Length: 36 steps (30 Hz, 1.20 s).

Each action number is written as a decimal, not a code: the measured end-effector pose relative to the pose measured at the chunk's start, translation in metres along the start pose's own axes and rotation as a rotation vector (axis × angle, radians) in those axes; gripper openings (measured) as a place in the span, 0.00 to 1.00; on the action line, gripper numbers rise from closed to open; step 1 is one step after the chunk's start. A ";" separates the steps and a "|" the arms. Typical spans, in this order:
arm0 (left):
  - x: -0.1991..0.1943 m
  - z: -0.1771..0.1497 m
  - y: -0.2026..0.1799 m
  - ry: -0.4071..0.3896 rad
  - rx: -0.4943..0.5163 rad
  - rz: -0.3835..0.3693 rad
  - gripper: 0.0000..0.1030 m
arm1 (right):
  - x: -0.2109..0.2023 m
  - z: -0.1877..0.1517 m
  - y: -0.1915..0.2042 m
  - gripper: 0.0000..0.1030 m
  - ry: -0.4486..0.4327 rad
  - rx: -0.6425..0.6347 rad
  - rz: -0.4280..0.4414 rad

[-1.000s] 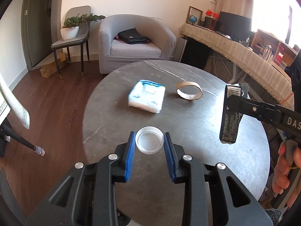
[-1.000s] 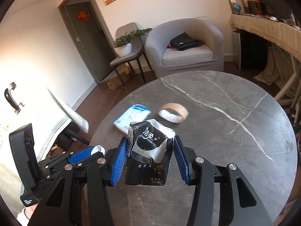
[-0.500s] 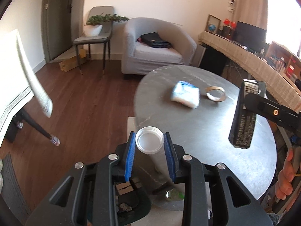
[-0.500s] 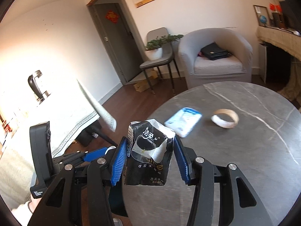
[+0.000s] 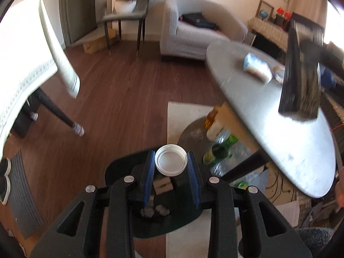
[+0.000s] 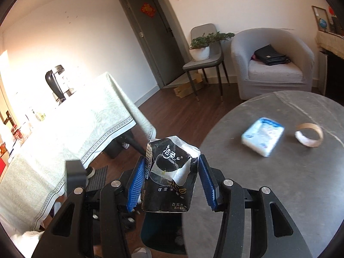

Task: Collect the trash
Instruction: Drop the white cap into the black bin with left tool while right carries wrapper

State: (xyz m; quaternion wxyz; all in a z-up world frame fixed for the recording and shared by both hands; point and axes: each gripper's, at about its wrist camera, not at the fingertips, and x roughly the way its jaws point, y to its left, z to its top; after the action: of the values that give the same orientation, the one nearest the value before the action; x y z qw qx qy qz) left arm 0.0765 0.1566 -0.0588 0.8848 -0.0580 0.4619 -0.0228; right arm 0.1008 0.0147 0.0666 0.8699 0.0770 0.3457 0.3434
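Note:
My left gripper (image 5: pixel 171 166) is shut on a white plastic lid (image 5: pixel 171 161) and holds it over the dark trash bin (image 5: pixel 120 167) on the floor beside the round grey table (image 5: pixel 301 150). My right gripper (image 6: pixel 168 182) is shut on a black torn tissue packet (image 6: pixel 169 178) at the table's left edge; the packet also shows in the left wrist view (image 5: pixel 298 81). The bin shows below it in the right wrist view (image 6: pixel 159 234). A blue-white tissue pack (image 6: pixel 262 135) and a cardboard tape ring (image 6: pixel 309 134) lie on the table (image 6: pixel 279 193).
Bottles (image 5: pixel 219 148) stand under the table by its base. A cloth-covered table (image 6: pixel 64 139) stands to the left, with its leg (image 5: pixel 58 111) nearby. A grey armchair (image 6: pixel 273 64) and a chair with a plant (image 6: pixel 204 51) stand at the back. Wooden floor (image 5: pixel 120 99) lies between.
Both grippers have swung left off the tabletop toward the floor. My left gripper now holds the lid over the bin. The right gripper has followed with the packet.

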 end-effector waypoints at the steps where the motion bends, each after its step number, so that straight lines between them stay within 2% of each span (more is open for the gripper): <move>1: 0.006 -0.005 0.003 0.020 0.000 0.011 0.32 | 0.006 0.000 0.004 0.49 0.010 -0.005 0.003; 12: 0.039 -0.041 0.053 0.165 -0.040 0.029 0.32 | 0.065 -0.012 0.045 0.49 0.130 -0.073 0.001; 14: 0.040 -0.046 0.060 0.182 -0.045 0.034 0.40 | 0.074 -0.016 0.050 0.49 0.151 -0.083 -0.001; 16: 0.037 -0.048 0.067 0.185 -0.049 0.028 0.42 | 0.085 -0.021 0.054 0.49 0.175 -0.093 -0.007; 28: 0.000 -0.042 0.097 0.087 -0.086 0.031 0.46 | 0.140 -0.048 0.080 0.48 0.300 -0.150 -0.026; 31: -0.013 -0.039 0.105 0.052 -0.101 0.021 0.45 | 0.151 -0.055 0.087 0.48 0.326 -0.166 -0.028; 36: -0.030 -0.034 0.116 0.009 -0.120 0.009 0.35 | 0.169 -0.066 0.093 0.48 0.378 -0.192 -0.039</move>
State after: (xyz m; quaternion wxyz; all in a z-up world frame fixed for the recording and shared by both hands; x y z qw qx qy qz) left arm 0.0300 0.2721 -0.0678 0.8776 -0.1086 0.4668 0.0084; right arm 0.0955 0.1876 -0.0409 0.7993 -0.0787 0.4699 0.3661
